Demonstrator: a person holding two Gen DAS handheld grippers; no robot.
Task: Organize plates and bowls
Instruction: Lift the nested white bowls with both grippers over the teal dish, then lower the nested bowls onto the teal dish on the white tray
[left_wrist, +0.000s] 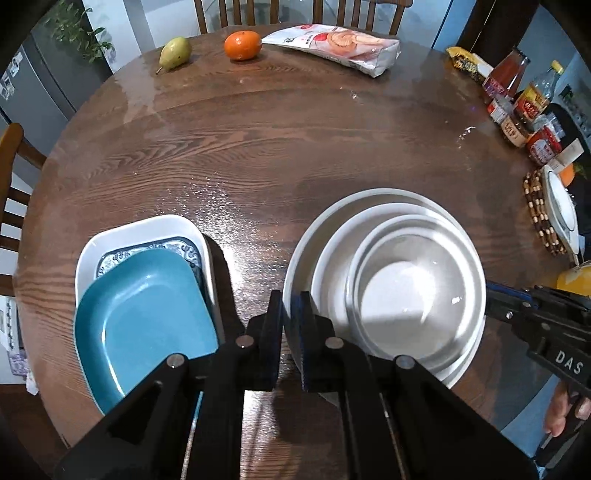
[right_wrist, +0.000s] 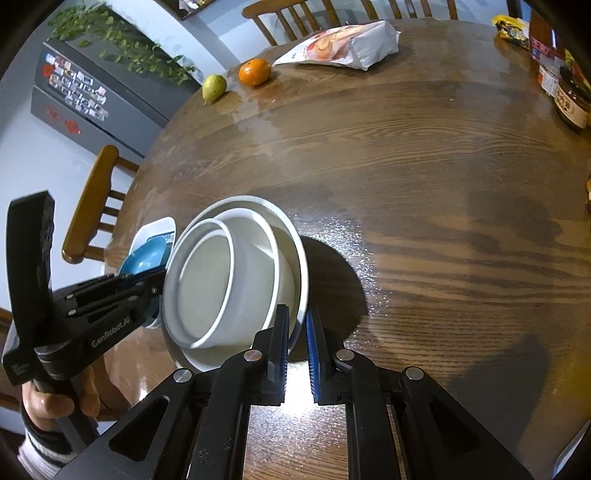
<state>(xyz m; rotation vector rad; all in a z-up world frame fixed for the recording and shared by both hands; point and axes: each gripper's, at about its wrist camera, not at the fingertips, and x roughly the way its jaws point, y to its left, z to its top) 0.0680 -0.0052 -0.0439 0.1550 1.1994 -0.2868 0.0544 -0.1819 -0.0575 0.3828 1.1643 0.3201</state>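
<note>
A large white plate (left_wrist: 306, 240) (right_wrist: 291, 236) carries two nested white bowls (left_wrist: 406, 295) (right_wrist: 207, 280) near the table's front edge. My left gripper (left_wrist: 290, 310) is shut on the plate's left rim. The right gripper (right_wrist: 298, 325) is shut on the opposite rim, which passes between its blue pads. Each gripper shows in the other's view at the far side of the stack: the right gripper (left_wrist: 495, 299) and the left gripper (right_wrist: 159, 284). To the left, a teal plate (left_wrist: 147, 306) (right_wrist: 146, 254) lies on a blue-patterned plate inside a white rectangular dish (left_wrist: 147, 225) (right_wrist: 159, 225).
A pear (left_wrist: 175, 51), an orange (left_wrist: 242, 44) and a snack bag (left_wrist: 336, 44) lie at the round wooden table's far edge. Bottles and jars (left_wrist: 524, 99) crowd the right edge, beside a beaded trivet (left_wrist: 535, 210). Wooden chairs ring the table.
</note>
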